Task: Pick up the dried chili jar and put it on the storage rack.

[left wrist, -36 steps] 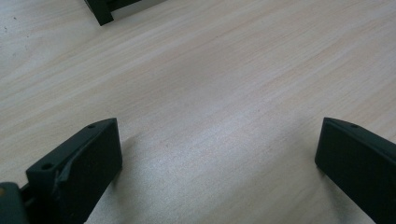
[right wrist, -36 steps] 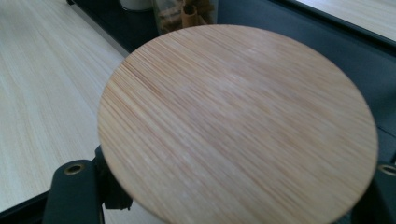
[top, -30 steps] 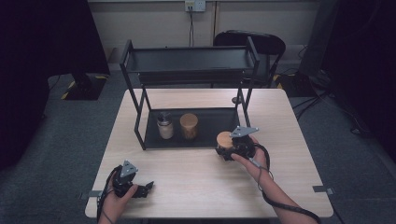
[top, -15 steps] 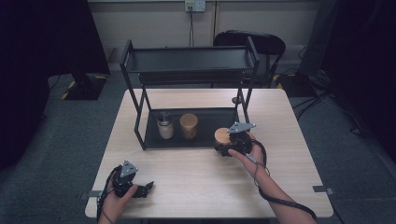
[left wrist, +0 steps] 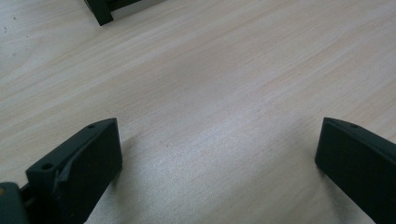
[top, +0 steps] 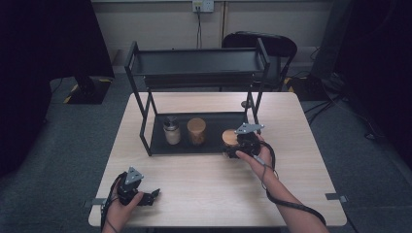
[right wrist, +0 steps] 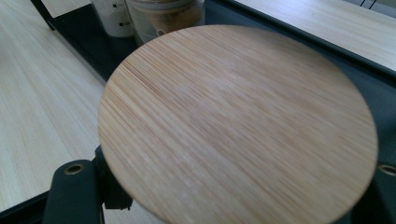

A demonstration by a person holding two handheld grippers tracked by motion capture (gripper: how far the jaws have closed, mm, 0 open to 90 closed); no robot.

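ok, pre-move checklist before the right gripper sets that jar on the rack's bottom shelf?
1. Grip: right gripper shut on the bamboo-lidded jar: ok.
2. Jar upright, judged by its level lid: ok.
3. Free spot on the bottom shelf right of the second bamboo-lidded jar: ok.
4. Clearance to the rack's right front post: cannot tell.
5. Jar bottom clear of the shelf's front rim: cannot tell, hidden under the lid.
6. Left gripper open, resting on the table, out of the way: ok.

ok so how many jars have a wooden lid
2. One jar stands on the rack's bottom tray, mid-left; the other is held in the right claw at the tray's right end.
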